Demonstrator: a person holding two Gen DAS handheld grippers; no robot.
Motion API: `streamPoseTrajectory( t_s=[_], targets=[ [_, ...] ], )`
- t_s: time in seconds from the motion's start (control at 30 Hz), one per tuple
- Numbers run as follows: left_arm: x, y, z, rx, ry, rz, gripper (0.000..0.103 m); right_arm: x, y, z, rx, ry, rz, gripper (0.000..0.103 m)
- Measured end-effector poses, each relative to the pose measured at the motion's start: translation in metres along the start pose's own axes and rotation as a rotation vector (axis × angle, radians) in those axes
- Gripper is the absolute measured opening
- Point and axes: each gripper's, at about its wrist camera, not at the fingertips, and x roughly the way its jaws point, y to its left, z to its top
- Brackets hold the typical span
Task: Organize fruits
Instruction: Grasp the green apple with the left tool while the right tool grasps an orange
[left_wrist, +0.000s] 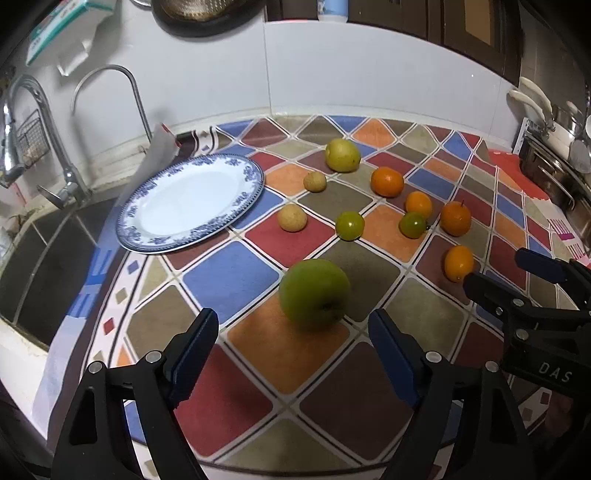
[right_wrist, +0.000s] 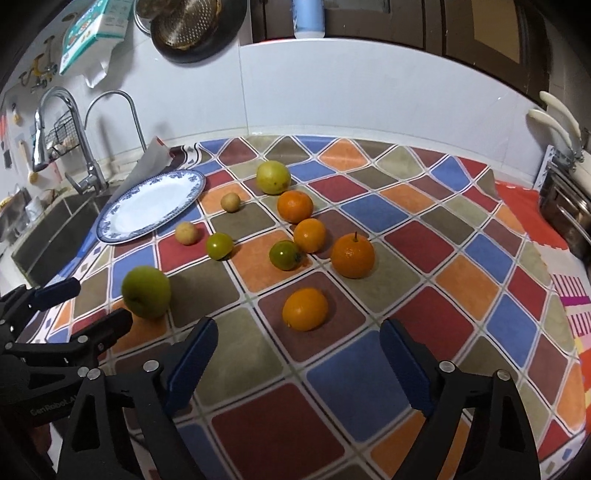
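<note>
- Green apple (left_wrist: 314, 293) sat on the cloth (left_wrist: 236, 273) near its front edge, just ahead of the left gripper (left_wrist: 293, 354), jaws wide, empty.
- Right gripper (right_wrist: 297, 363) wide, empty, short of an orange (right_wrist: 305, 308).
- Counted: four oranges, two green tomatoes, two tan fruits, one yellow-green fruit (left_wrist: 342, 155).
- Plate (left_wrist: 147, 236) bare, by the sink edge.

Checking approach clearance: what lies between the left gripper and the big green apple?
Nothing: only bare patterned cloth separates the open left gripper from the big green apple, shown in the left wrist view.
</note>
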Motion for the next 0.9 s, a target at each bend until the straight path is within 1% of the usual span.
streamPoseTrajectory(
  t_s=[0.13, 0.2, 0.37, 0.4, 0.47, 0.53, 0.6, 0.77, 0.8, 0.9],
  targets=[
    [0.011, -0.001, 0.006, 0.007, 0.014, -0.026, 0.078, 0.017, 0.000, 0.005, 0.010, 0.032, 0.011, 0.082],
    [0.015, -0.003, 0.008, 0.015, 0.020, -0.034, 0.075, 0.022, -0.001, 0.006, 0.020, 0.045, 0.018, 0.080],
    [0.028, -0.006, 0.015, 0.029, 0.031, -0.055, 0.069, 0.037, -0.002, 0.010, 0.035, 0.068, 0.022, 0.069],
    [0.030, -0.006, 0.015, 0.032, 0.037, -0.059, 0.066, 0.039, -0.003, 0.010, 0.037, 0.074, 0.022, 0.068],
    [0.033, -0.006, 0.015, 0.039, 0.044, -0.068, 0.062, 0.044, -0.003, 0.011, 0.042, 0.085, 0.023, 0.061],
    [0.035, -0.007, 0.015, 0.042, 0.050, -0.075, 0.058, 0.047, -0.003, 0.011, 0.048, 0.092, 0.022, 0.057],
    [0.038, -0.007, 0.015, 0.046, 0.057, -0.083, 0.052, 0.050, -0.004, 0.011, 0.046, 0.099, 0.017, 0.051],
    [0.040, -0.009, 0.016, 0.061, 0.055, -0.089, 0.050, 0.051, -0.003, 0.011, 0.041, 0.097, 0.005, 0.037],
    [0.040, -0.009, 0.016, 0.065, 0.053, -0.089, 0.050, 0.052, -0.003, 0.012, 0.039, 0.097, 0.002, 0.035],
    [0.040, -0.009, 0.016, 0.074, 0.050, -0.092, 0.050, 0.052, -0.002, 0.012, 0.035, 0.097, -0.001, 0.035]
  ],
)
